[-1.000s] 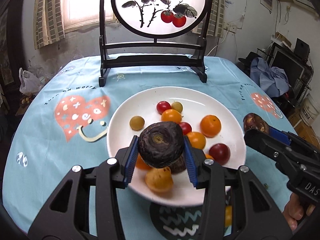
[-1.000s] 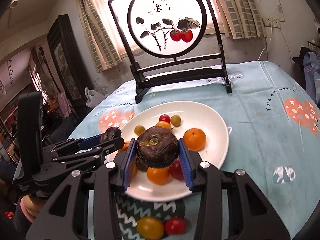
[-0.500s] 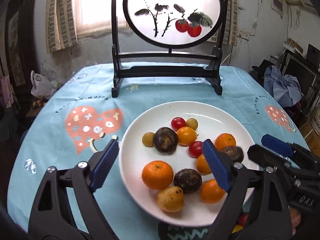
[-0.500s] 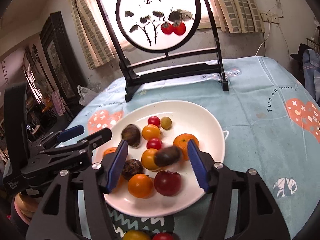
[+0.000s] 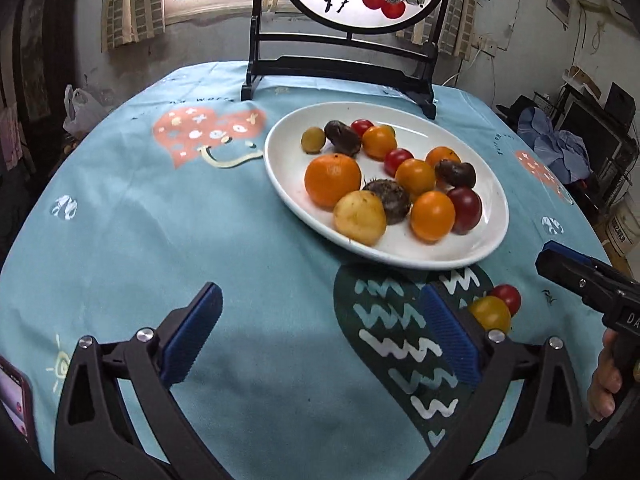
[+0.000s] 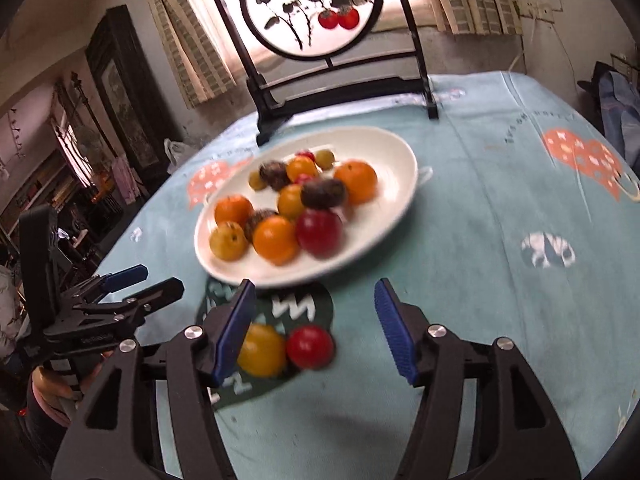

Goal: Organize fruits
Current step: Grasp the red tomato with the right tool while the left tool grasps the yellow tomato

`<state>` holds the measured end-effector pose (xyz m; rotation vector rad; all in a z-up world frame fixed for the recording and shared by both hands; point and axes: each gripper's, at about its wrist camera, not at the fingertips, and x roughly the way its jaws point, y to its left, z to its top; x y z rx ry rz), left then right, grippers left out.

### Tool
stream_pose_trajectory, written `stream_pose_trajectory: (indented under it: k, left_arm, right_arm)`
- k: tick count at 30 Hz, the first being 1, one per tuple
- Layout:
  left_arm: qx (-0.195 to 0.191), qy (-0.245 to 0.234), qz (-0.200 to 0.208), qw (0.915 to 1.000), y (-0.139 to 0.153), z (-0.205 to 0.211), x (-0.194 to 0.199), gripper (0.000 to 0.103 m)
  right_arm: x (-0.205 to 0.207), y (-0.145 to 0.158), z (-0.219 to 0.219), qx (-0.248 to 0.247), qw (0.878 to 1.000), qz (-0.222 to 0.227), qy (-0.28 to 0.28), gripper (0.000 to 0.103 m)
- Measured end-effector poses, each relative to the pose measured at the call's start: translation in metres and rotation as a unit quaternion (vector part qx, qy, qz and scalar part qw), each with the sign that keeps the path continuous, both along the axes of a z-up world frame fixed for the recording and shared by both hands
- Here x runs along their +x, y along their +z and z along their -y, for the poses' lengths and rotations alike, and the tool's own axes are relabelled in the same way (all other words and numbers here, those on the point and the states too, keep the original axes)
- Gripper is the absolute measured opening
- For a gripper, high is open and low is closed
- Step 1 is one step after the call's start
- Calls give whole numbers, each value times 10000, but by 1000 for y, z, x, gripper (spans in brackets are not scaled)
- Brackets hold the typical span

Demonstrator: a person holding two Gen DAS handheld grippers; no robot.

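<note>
1. Orange, red, yellow and dark-brown fruits already fill the white plate point(image 5: 280, 168); two pieces are not on it: a yellow tomato point(image 6: 262, 349) and a red tomato point(image 6: 310, 346), touching each other on the dark wavy patch of the blue tablecloth point(image 5: 160, 220), just in front of the plate's near rim.
2. In the right wrist view, the right gripper point(image 6: 314, 330) is spread with nothing pinched. The red tomato lies between its blue pads point(image 6: 234, 332), while the yellow one sits tight beside the left-hand pad and is partly hidden by it.
3. In the left wrist view, the left gripper point(image 5: 320, 336) has just been opening to its widest and is empty. Both loose tomatoes lie outside it, beyond its right-hand pad.
4. Judgement: the right hand is nearer and better lined up. The pair lies side by side across its fingers, so a small nudge would centre one fruit.
5. Risk, as a judgement: closing now could clip the yellow tomato and roll it away.
</note>
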<state>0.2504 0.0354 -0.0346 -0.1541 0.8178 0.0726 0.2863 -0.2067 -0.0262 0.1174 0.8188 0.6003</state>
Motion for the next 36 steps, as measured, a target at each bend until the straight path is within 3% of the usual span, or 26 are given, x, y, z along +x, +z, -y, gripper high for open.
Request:
stream_pose_trajectory:
  k: [4,9,19,31,33,34,36]
  left_arm:
    - [217,-39,-54,9997,-4,8,0,101]
    - [122,-85,-177,9997,-7,9,1,101]
    - [41,-50,-208,9998,-7,6,2,101]
    - [-45,-116,-129,9998,-1,8,-3,101]
    - [-48,-140,-113,9998,-1,10,-4,101]
    - [-37,-150,-103,9998,-1,11,-4,101]
    - [-5,-180,-86,9998,-1,12,-5,101]
  right_arm:
    - [1,-5,0,-213,9997,-80,-102,62]
    - [-1,-10,-4,-324,9993,-190,1,61]
    - [-1,-20,-8,-456,9981,-383,133,46]
    - [-9,-26,-36,-673,9957,-167,617,40]
    - [-9,-29,-42,-712,9946,-201,729,36]
    - [-9,-31,-44,-710,9941,-238,790,29]
    - [-11,-29,-45,-757,9941,-163,765,29]
